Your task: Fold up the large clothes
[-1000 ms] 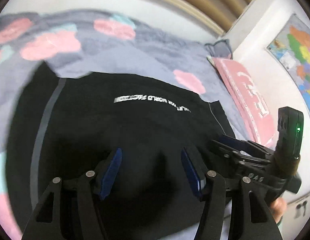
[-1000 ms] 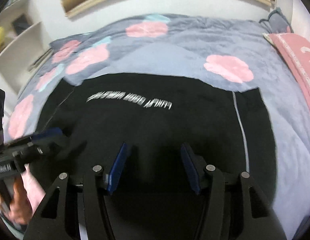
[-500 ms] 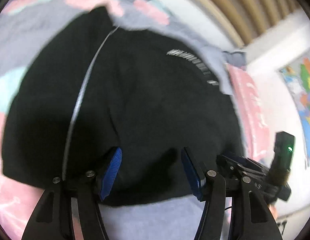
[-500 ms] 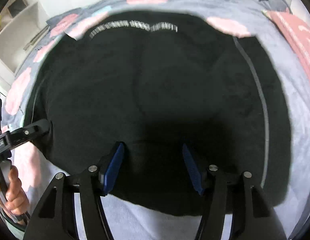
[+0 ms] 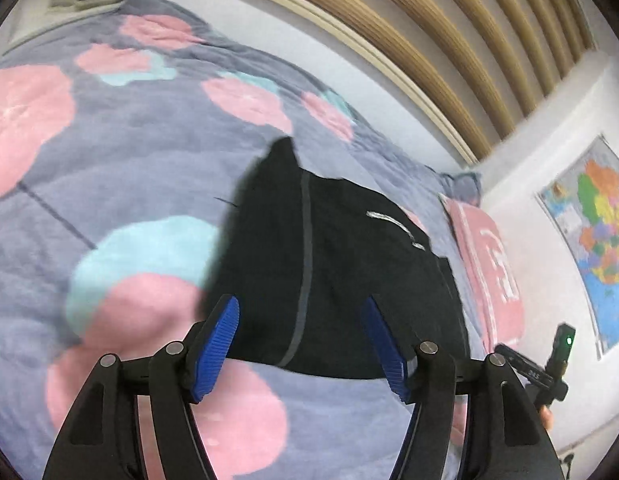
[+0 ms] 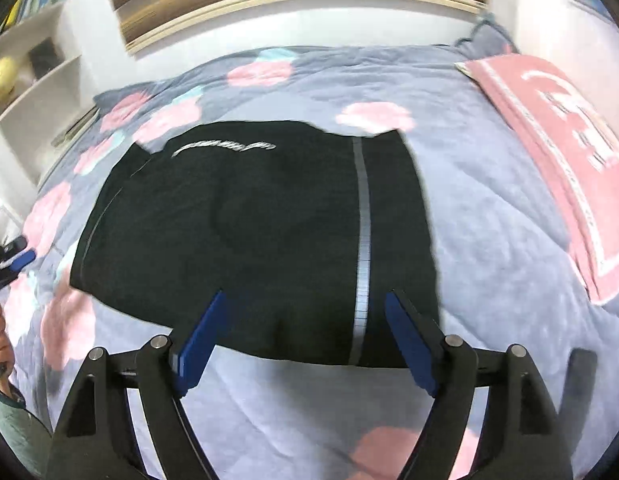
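Observation:
A folded black garment with a grey stripe and white lettering lies flat on the bed; it also shows in the left wrist view. My left gripper is open and empty, hovering above the garment's near left edge. My right gripper is open and empty, hovering above the garment's near edge by the grey stripe. The right gripper also shows at the right edge of the left wrist view, and the left gripper at the left edge of the right wrist view.
The bed has a grey blanket with pink and teal blotches. A pink pillow lies at the bed's right side. White shelves stand to the left. A wall map hangs at right.
Both grippers have pulled back and up from the garment, which now lies smaller in view on the bed. Both stay open.

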{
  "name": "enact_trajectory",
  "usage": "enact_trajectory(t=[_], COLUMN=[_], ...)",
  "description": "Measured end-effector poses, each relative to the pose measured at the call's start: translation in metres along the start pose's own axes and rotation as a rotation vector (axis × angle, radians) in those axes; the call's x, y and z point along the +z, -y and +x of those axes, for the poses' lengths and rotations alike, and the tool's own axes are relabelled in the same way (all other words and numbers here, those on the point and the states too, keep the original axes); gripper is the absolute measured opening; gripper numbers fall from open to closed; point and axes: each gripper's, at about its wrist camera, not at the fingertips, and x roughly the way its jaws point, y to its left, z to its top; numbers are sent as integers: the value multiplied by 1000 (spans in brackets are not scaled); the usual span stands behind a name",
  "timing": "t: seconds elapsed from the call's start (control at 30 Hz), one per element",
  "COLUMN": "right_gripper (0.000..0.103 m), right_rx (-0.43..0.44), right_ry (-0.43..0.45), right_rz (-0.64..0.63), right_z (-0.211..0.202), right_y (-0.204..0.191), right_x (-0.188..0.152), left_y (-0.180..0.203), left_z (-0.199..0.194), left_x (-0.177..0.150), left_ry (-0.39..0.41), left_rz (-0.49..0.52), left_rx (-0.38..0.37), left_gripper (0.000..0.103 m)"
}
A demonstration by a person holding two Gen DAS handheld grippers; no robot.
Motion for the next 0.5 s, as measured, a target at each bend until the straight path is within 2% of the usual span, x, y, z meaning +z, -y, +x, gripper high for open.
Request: enact_trajectory(t=[0.13, 0.23, 0.5], right_gripper=[83, 83, 83], right_rx=[-6, -6, 33], right_ry=[-29, -51, -62], right_rz=[66, 103, 207], right_z=[10, 23, 58], right_y=[28, 46, 78], right_x=[-2, -6, -6], left_y=[-15, -10, -27], left_z=[5, 33, 86], left_x=[1, 10, 25], left_ry=[-2, -17, -52], left_rz=[-13, 3, -16], left_rx=[5, 41, 69], left_gripper=[69, 69, 69])
